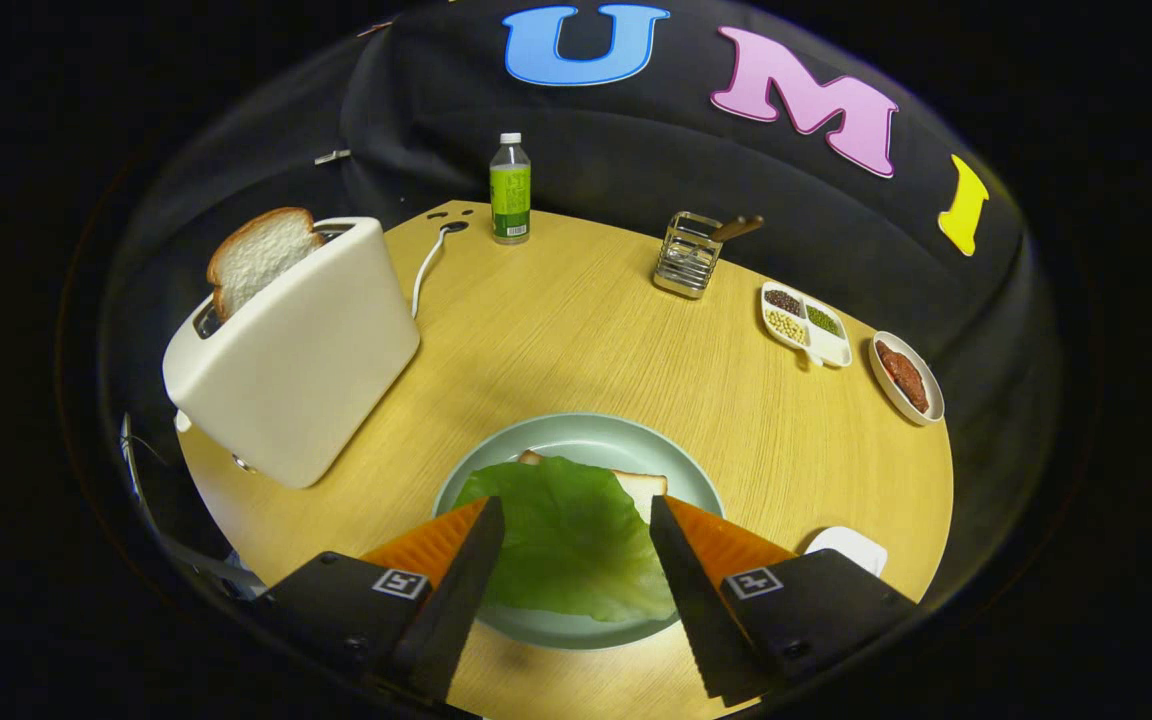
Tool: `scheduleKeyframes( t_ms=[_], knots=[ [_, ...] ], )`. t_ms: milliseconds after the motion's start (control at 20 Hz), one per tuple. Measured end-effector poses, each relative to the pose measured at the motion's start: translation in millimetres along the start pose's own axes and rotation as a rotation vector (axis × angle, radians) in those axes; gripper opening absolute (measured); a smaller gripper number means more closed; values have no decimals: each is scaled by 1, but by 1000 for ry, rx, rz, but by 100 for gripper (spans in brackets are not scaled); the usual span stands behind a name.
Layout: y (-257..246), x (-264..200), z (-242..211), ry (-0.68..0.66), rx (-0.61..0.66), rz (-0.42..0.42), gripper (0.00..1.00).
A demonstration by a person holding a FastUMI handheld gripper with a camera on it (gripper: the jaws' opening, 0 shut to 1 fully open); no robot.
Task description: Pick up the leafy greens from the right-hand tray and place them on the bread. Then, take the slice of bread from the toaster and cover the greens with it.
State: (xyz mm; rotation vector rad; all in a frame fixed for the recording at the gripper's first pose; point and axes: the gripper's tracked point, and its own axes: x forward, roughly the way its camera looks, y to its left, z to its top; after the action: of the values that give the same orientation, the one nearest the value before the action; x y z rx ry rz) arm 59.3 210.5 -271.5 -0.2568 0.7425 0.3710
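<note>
Gripper view, lower middle: the gripper (576,525) is hovering with its fingers spread wide, gripping nothing, the leaf showing between them.
Greens: the broad, pale green lettuce leaf (566,545) is lying on the bread slice (641,487), whose pale corner is peeking out beyond it, both on the round grey-green plate (586,430).
Upper left: the cream plastic toaster (306,350) is standing on the round wooden table (576,330), a white bread slice (258,252) sticking up from its slot.
Right side: a small white tray (851,545) is sitting just beyond the right finger.
Progress: the greens step is looking done; fetching the toaster slice and covering the leaf is still waiting.
</note>
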Motion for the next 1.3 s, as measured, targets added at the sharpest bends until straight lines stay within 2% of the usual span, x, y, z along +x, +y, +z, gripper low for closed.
scheduleKeyframes(
  t_ms=[100,400,550,800,1050,1300],
  knots=[
    [-1,-6,8,-25,15,0,99],
    [15,-46,49,-120,33,39,99],
    [41,-69,81,-193,15,99,98],
    [87,-91,125,-286,-100,167,98],
    [143,-99,150,-321,-112,260,98],
    [184,-94,163,-329,-139,310,98]
  ],
)
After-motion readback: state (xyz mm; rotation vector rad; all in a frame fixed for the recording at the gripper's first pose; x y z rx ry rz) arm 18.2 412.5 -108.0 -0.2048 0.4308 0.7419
